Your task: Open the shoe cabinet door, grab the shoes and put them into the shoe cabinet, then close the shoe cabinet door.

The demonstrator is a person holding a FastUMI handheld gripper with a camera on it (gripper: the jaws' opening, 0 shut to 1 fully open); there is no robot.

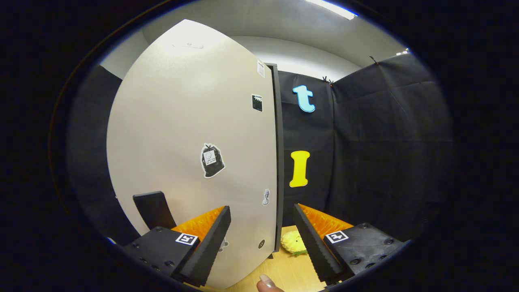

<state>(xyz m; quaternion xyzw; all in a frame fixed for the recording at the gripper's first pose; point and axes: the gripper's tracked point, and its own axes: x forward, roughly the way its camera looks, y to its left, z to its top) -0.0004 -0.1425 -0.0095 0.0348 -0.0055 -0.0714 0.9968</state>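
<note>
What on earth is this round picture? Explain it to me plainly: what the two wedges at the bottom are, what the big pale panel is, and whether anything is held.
The camera rides on a hand-held tool and looks forward along its two fingers, the wedges you see. They stand apart, holding nothing. The pale panel just ahead is the shoe cabinet door, with stickers on it; its dark edge lies between the fingers. Beyond, on the wooden floor, lies a small yellow toy. A fingertip shows at the bottom.

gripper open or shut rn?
Open. The gripper has its fingers spread apart with nothing clamped; the cabinet door's dark edge stands in the gap ahead.
</note>
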